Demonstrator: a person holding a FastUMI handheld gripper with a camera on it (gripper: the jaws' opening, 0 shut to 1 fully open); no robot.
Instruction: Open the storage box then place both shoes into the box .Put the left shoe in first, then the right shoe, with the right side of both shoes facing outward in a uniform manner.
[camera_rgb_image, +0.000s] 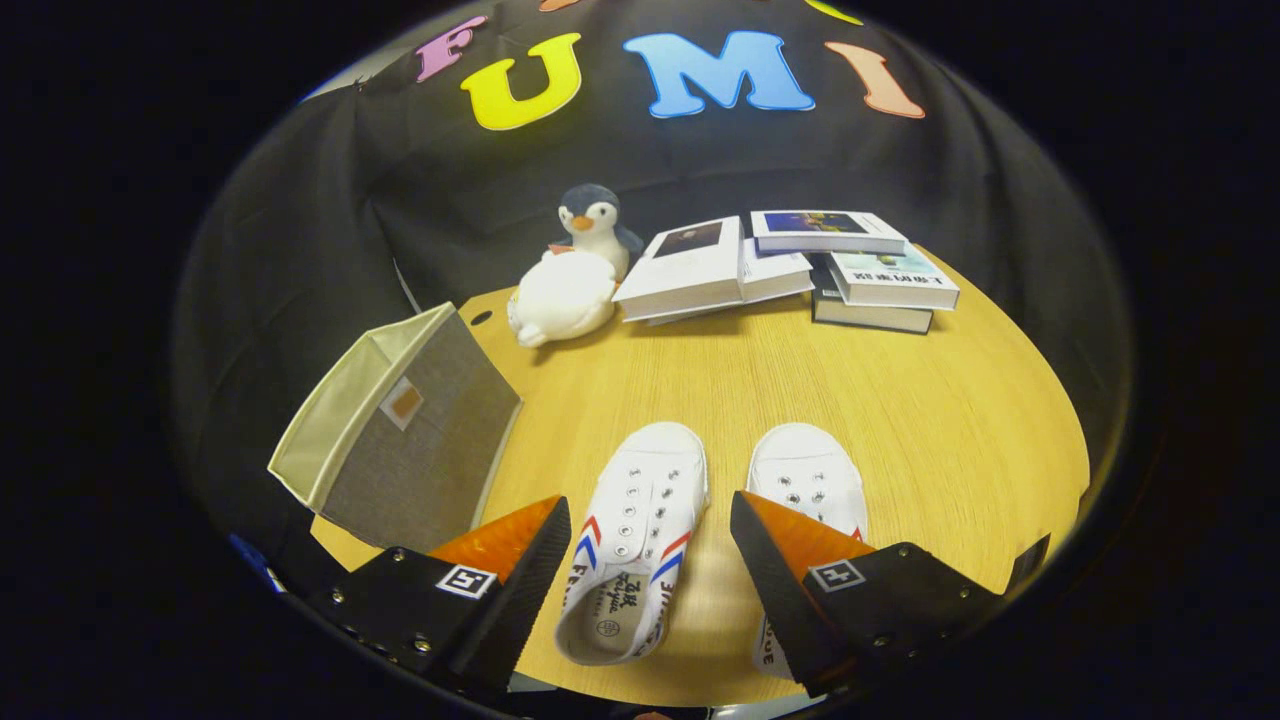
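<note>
Now the gripper (650, 545), jaws released, straddles the left shoe (635, 540) at lower centre; lower squarely, pinch its sides, then head for the box (400, 440) at left.

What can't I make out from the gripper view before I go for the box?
- Right shoe: heel end hidden behind one finger.
- Storage box: inside hidden by its own wall; contents unknown.
- Bottom book: cover hidden beneath the stack.
- Gripper jaws stand apart around the left shoe.

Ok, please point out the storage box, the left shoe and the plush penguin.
storage box (425, 455), gripper view, on its grey front wall.
left shoe (640, 510), gripper view, on the eyelet area, between the fingers.
plush penguin (565, 295), gripper view, on its white belly.
</note>
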